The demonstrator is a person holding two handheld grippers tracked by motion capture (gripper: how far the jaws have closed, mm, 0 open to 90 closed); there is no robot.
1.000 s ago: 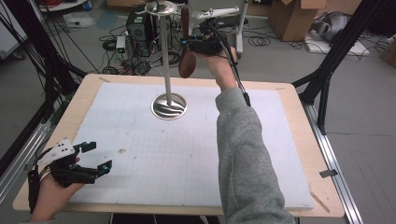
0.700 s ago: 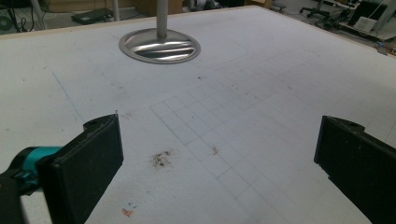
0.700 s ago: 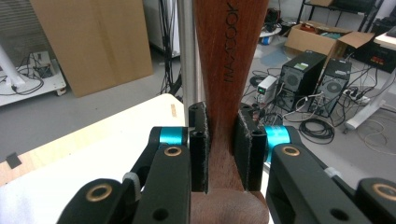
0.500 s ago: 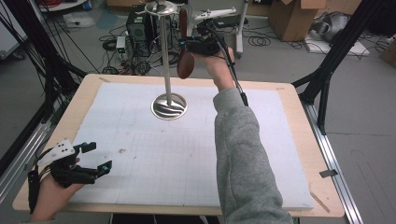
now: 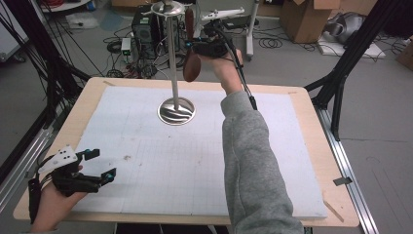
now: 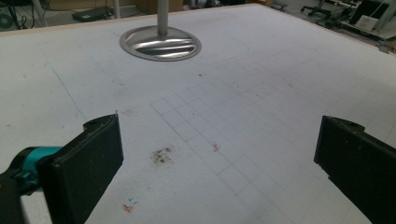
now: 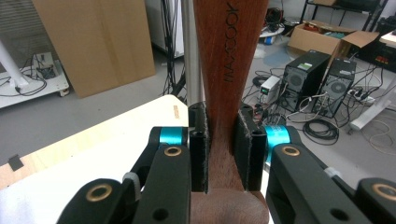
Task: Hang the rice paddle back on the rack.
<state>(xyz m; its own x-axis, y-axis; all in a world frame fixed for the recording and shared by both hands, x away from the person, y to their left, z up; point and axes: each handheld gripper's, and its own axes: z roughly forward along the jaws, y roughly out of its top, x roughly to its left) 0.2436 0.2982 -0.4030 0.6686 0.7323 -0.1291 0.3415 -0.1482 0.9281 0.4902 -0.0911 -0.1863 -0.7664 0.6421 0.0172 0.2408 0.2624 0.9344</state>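
A brown wooden spoon (image 5: 191,66) hangs upright beside the tall metal stand (image 5: 171,53), its handle up near the stand's top disc. My right gripper (image 5: 195,46) is shut on the spoon's neck, held high over the table's far edge. In the right gripper view the two pads (image 7: 200,147) press the reddish wooden handle (image 7: 229,60), with the stand's pole (image 7: 191,56) just behind. The stand's round base (image 5: 176,111) sits on the white mat. My left gripper (image 5: 103,164) rests at the near left corner, open, with nothing between its fingers (image 6: 93,158).
The white gridded mat (image 5: 195,161) covers the wooden table (image 5: 311,117). A grey sleeve (image 5: 253,161) runs up the middle right of the table. Black frame legs (image 5: 341,78), computer towers (image 7: 322,84), cables and cardboard boxes (image 5: 304,17) stand on the floor beyond.
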